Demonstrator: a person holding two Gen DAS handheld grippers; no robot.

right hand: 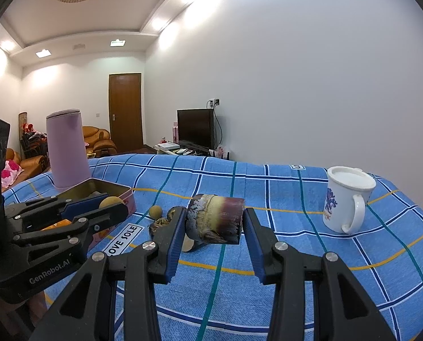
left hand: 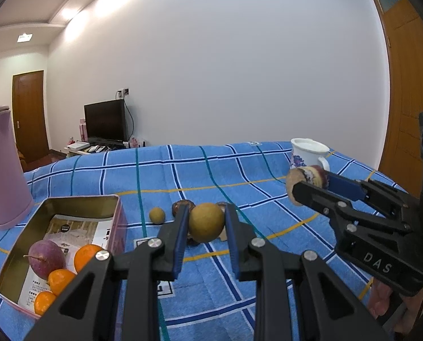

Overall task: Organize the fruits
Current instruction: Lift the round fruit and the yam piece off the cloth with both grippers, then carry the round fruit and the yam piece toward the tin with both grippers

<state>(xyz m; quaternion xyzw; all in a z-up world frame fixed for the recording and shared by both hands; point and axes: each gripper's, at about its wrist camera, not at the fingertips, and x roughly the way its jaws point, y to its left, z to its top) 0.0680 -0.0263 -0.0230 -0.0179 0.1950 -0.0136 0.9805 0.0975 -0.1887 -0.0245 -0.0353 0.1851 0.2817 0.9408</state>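
Note:
My left gripper (left hand: 207, 216) is shut on a round yellow-brown fruit (left hand: 206, 226), held above the blue checked cloth (left hand: 268, 199). My right gripper (right hand: 214, 216) is shut on a short piece of purple sugarcane (right hand: 215, 218), also off the cloth. Each gripper shows in the other's view: the right gripper (left hand: 310, 180) with the cane (left hand: 295, 182), the left gripper (right hand: 113, 202) with its fruit (right hand: 112, 201). An open metal tin (left hand: 80, 199) at the left holds a purple passion fruit (left hand: 47, 259) and three oranges (left hand: 87, 255). A smaller round fruit (left hand: 157, 215) and dark fruit pieces (left hand: 183, 207) lie on the cloth.
A tall lilac bottle (left hand: 4, 164) stands behind the tin (right hand: 117, 189). A white mug with a purple pattern (right hand: 347, 199) sits at the right of the cloth. Beyond the cloth's far edge are a television (left hand: 105, 120), a wooden door and a white wall.

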